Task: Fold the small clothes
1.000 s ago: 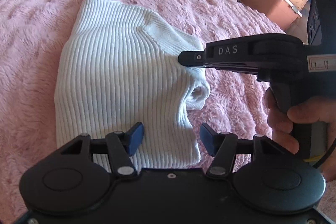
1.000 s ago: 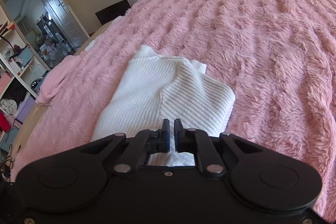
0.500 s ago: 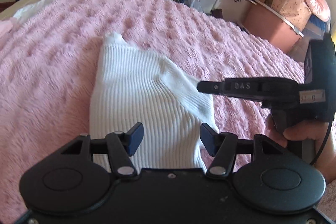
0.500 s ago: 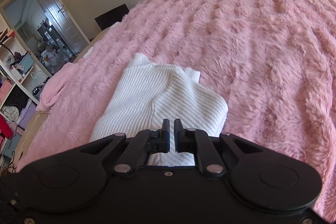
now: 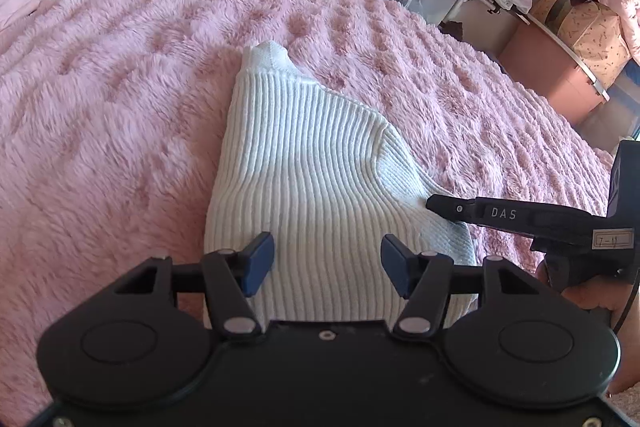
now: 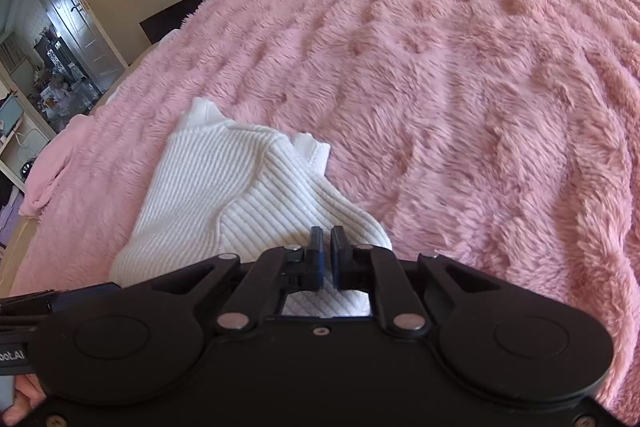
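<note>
Though boxes blurred, contents indiscernible

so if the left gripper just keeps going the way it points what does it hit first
Most likely the white ribbed garment: the open left gripper hangs over its near end, angled down at it. Depth is hard to judge.

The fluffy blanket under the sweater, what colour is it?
Pink; the blanket shows best in the right wrist view.

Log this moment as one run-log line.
garment: white ribbed top partly folded on pink blanket | left gripper: open, empty | right gripper: shut, at top's edge
</note>
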### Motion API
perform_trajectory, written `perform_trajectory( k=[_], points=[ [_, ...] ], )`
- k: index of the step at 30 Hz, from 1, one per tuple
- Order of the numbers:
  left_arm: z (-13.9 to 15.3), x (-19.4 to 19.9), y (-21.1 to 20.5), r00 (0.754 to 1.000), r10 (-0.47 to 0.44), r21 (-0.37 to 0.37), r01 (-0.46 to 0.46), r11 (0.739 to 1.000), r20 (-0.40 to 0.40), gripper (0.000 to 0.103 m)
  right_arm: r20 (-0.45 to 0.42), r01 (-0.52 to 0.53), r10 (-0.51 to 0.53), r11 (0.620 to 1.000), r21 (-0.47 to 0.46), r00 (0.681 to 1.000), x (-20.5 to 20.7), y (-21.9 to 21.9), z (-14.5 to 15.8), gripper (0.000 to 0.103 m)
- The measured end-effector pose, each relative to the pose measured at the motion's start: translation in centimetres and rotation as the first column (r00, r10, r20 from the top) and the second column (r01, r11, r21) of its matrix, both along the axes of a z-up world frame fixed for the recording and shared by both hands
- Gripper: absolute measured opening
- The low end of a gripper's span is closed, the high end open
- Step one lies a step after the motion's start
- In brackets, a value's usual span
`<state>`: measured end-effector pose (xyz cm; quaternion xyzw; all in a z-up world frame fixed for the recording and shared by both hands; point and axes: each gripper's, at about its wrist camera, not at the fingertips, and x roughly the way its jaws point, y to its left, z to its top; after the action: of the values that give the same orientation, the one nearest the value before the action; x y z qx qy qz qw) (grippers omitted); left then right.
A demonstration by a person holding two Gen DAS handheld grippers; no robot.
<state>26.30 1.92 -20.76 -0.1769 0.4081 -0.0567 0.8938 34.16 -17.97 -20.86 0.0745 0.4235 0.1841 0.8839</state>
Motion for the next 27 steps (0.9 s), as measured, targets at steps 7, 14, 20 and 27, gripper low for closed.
perform_trajectory(
  k=[7,14,20,27],
  points=[
    [1.9,-0.9,-0.5,0.999,-0.038,0.054,0.037,0.998,0.023,0.063,0.033,0.016,-0.017,1.000,0.027,0.999,-1.4,-0.2,1.4,0.006],
    [6.5,-5.9,0.2,0.998,0.011,0.103,-0.017,0.994,0.064,0.063,0.142,0.046,-0.038,0.998,-0.051,0.989,-8.9,0.2,6.9,0.038],
    [9.5,-12.0,0.2,0.995,0.062,0.143,-0.073,0.987,0.079,0.063,0.207,0.058,-0.034,0.992,-0.110,0.978,-15.6,1.2,9.3,0.067],
    [11.0,-17.8,-0.6,0.989,0.121,0.168,-0.134,0.977,0.083,0.064,0.181,0.032,-0.008,0.991,-0.130,0.983,-21.9,1.9,10.8,0.072]
  ],
)
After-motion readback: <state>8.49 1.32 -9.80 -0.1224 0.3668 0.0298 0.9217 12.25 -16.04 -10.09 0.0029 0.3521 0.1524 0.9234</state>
